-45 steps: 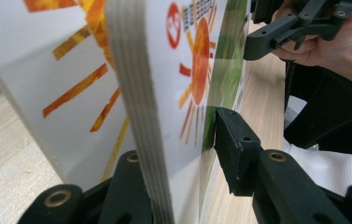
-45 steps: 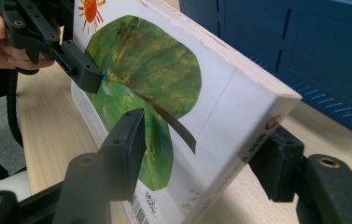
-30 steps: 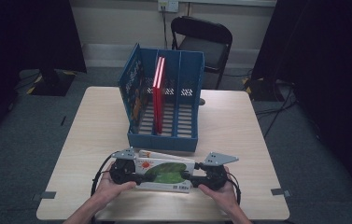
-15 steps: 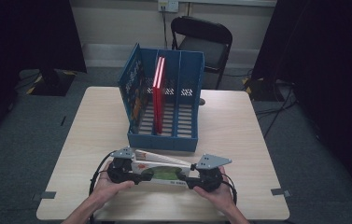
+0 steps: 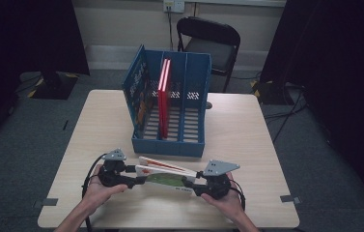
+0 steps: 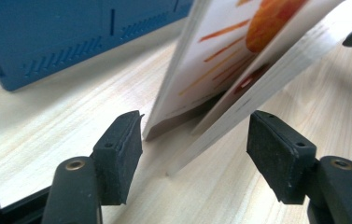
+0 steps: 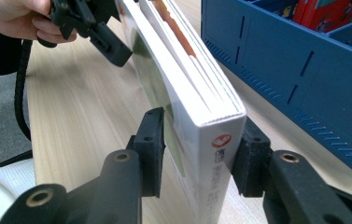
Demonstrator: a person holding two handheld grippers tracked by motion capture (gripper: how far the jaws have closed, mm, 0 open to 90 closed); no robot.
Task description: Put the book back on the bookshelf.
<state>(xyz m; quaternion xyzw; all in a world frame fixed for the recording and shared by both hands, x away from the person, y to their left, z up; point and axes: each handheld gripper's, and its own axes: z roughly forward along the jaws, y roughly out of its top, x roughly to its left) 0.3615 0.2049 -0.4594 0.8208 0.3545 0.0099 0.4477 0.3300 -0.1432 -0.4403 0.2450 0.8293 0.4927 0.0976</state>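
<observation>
Right gripper clamps the book's spine; left gripper has just been opening, pads clear of its fanned pages.

Book stands at the worktop's six o'clock, blue rack at twelve; best re-pinch every page before lifting.

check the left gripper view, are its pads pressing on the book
No, the left hand-held gripper stands open, both pads clear of the book edges between them.
</observation>
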